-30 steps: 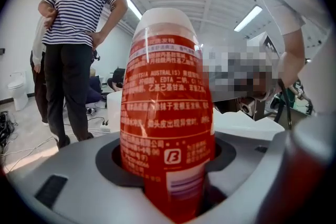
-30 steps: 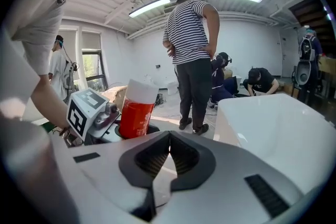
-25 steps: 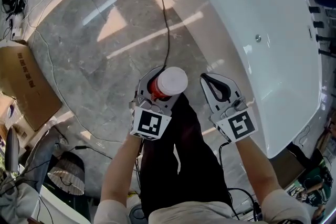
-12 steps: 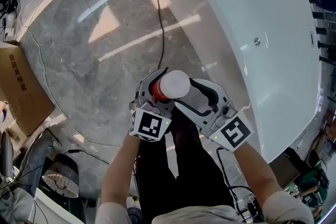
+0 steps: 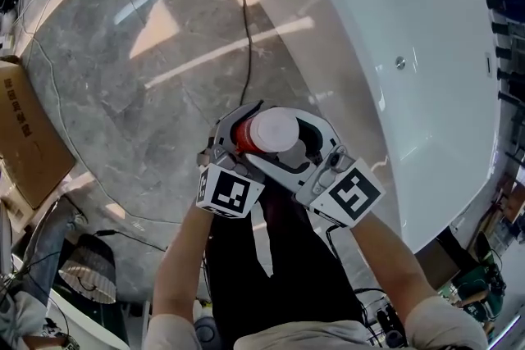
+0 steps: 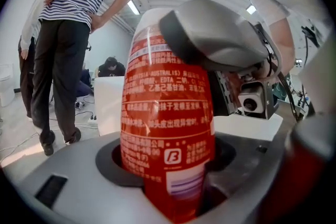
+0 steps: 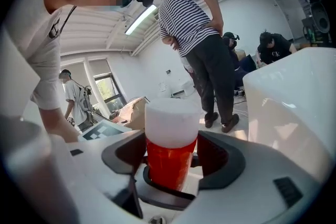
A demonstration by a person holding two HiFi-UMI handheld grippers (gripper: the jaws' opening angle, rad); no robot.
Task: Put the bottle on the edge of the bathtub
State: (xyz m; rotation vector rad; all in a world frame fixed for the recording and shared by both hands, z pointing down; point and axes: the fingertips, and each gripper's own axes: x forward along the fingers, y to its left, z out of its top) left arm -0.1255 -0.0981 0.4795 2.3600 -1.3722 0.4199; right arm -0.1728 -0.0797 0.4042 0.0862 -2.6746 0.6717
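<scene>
Currently: bottle gripped on the left, cap framed loosely on the right.

Left gripper [image 6: 167, 165] jaws closed tight on the lower body of the red bottle [image 6: 168, 113], cap end up. Right gripper [image 7: 171, 162] jaws just been opening, spread wide on either side of the white cap [image 7: 171, 123], a gap visible on both sides, pads not pressing. Bottle held in the air over the grey floor [image 5: 148, 94], near the outer wall of the white bathtub [image 5: 426, 94], not on its edge. Black cable [image 5: 244, 29] trailing across the floor; cardboard box [image 5: 25, 135] at far left; person in a striped shirt [image 6: 79, 2] standing beyond.
</scene>
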